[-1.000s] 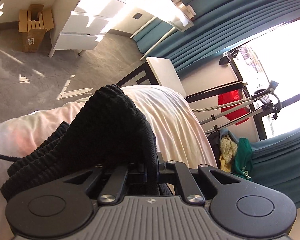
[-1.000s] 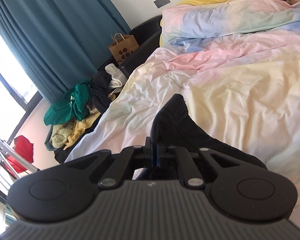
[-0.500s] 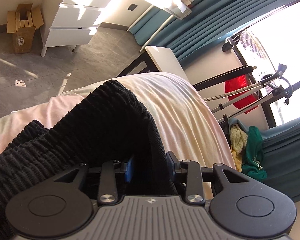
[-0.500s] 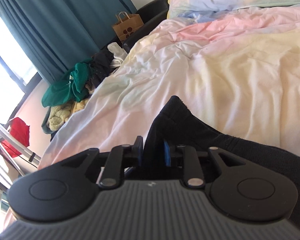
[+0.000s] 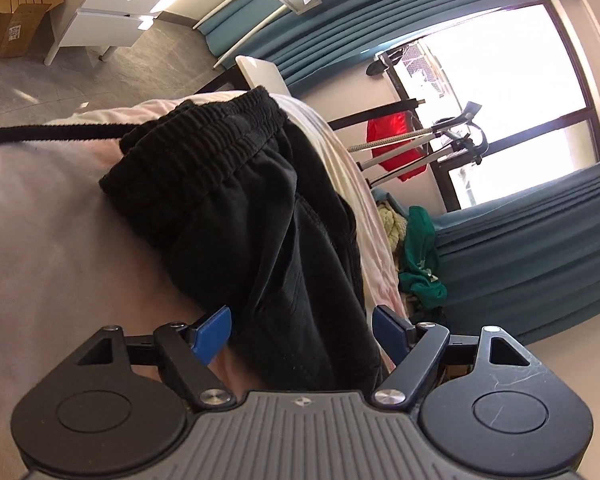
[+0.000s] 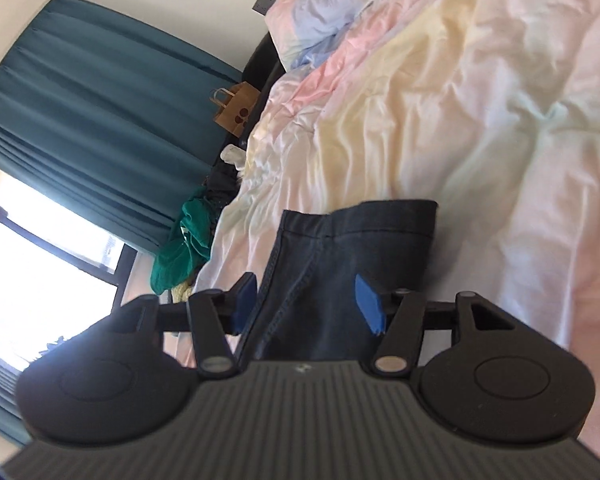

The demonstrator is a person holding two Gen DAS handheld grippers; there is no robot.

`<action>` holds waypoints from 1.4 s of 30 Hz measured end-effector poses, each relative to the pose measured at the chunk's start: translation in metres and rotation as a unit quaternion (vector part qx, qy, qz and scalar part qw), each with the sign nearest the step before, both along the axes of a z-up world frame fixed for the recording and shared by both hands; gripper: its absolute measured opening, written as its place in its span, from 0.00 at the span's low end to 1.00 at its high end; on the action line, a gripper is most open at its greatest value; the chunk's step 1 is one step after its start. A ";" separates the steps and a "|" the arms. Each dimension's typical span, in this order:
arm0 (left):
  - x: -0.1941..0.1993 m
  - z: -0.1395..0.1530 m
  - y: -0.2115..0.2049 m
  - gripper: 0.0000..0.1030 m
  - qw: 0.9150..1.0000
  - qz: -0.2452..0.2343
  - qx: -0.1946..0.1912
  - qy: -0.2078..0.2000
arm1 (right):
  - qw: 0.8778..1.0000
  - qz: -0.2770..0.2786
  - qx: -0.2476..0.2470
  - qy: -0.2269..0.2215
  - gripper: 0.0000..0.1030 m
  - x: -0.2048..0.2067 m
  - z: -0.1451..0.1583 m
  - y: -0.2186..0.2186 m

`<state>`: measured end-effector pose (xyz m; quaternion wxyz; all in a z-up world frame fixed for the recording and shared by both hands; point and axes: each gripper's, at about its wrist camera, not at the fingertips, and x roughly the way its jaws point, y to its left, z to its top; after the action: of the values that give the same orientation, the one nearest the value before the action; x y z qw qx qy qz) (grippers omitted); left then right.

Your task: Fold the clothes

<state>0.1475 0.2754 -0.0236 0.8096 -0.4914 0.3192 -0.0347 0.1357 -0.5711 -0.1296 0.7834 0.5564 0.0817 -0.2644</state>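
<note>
A pair of black shorts (image 5: 236, 216) lies on the pastel bedsheet (image 5: 40, 240), its elastic waistband (image 5: 220, 128) at the far end and a drawstring (image 5: 52, 134) trailing left. My left gripper (image 5: 302, 330) is open, its blue pads either side of the fabric. In the right wrist view the leg hem end of the shorts (image 6: 352, 248) lies flat on the sheet (image 6: 480, 120). My right gripper (image 6: 308, 300) is open just above that end, holding nothing.
A heap of green and yellow clothes (image 5: 416, 252) lies beside the bed near teal curtains (image 5: 540, 248). A drying rack with a red garment (image 5: 396, 148) stands by the window. A paper bag (image 6: 236, 108) sits at the bedside. A white drawer unit (image 5: 116, 16) stands across the floor.
Both grippers were shut on the black shorts and lowered them onto the bed. Now both have opened and let go, and the shorts lie on the sheet.
</note>
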 end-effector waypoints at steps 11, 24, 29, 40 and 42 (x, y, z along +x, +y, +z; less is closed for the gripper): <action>0.020 -0.081 0.019 0.76 0.990 0.050 -0.133 0.004 | 0.994 0.101 0.036 -0.006 0.56 0.034 -0.048 -0.007; 0.040 -0.107 0.022 0.27 0.981 0.141 -0.131 -0.019 | 0.996 0.041 -0.081 -0.007 0.11 0.096 -0.058 -0.007; 0.024 -0.096 0.026 0.15 0.983 0.136 -0.118 -0.034 | 0.997 0.029 -0.068 -0.028 0.08 0.086 -0.043 -0.011; -0.070 -0.044 0.073 0.13 0.990 0.113 -0.078 -0.037 | 0.998 0.021 -0.017 -0.052 0.08 0.015 -0.007 0.009; -0.109 -0.045 0.089 0.13 0.991 0.108 -0.076 -0.026 | 0.998 0.035 -0.017 -0.042 0.08 0.002 0.000 0.013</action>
<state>0.0385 0.3642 -0.0683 0.7768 -0.5821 0.2397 0.0160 0.1374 -0.5585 -0.1291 0.8040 0.5509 0.0633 -0.2147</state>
